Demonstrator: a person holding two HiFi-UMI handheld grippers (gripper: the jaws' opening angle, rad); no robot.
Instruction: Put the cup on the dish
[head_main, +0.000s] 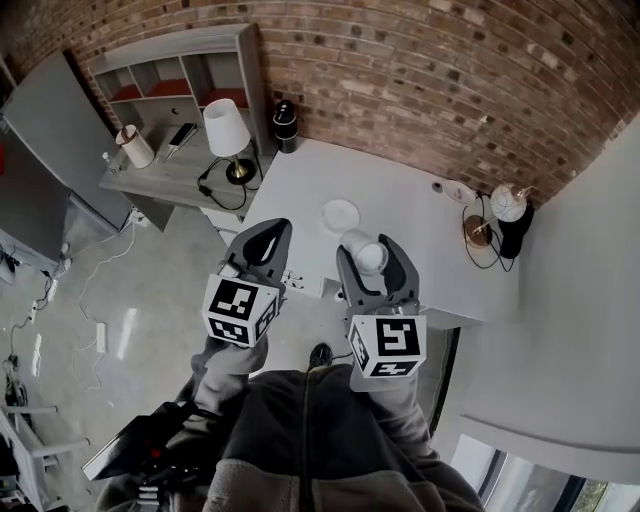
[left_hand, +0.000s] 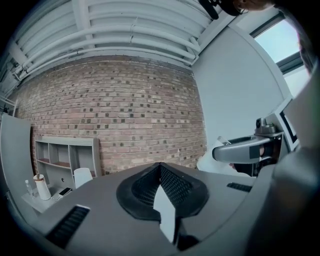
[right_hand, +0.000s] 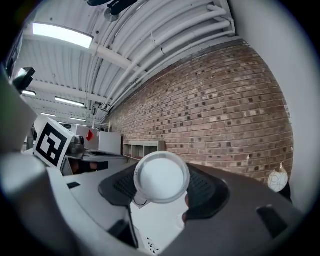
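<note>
A white cup (head_main: 368, 255) is held in the air between the jaws of my right gripper (head_main: 372, 252), just short of the white table's near edge. In the right gripper view the cup (right_hand: 161, 177) shows me its round bottom, and the dark pads (right_hand: 207, 192) press on its sides. The dish (head_main: 340, 215), a small white saucer, lies on the white table (head_main: 400, 200) a little beyond the cup. To the left my left gripper (head_main: 266, 235) hovers off the table's corner; its jaw tips meet with nothing between them (left_hand: 160, 168).
A round white lamp (head_main: 507, 204) with a black cable stands at the table's right side. A black speaker (head_main: 285, 125) sits at the far corner by the brick wall. A grey desk (head_main: 170, 175) with a white-shaded lamp (head_main: 226, 130) and shelves stands to the left.
</note>
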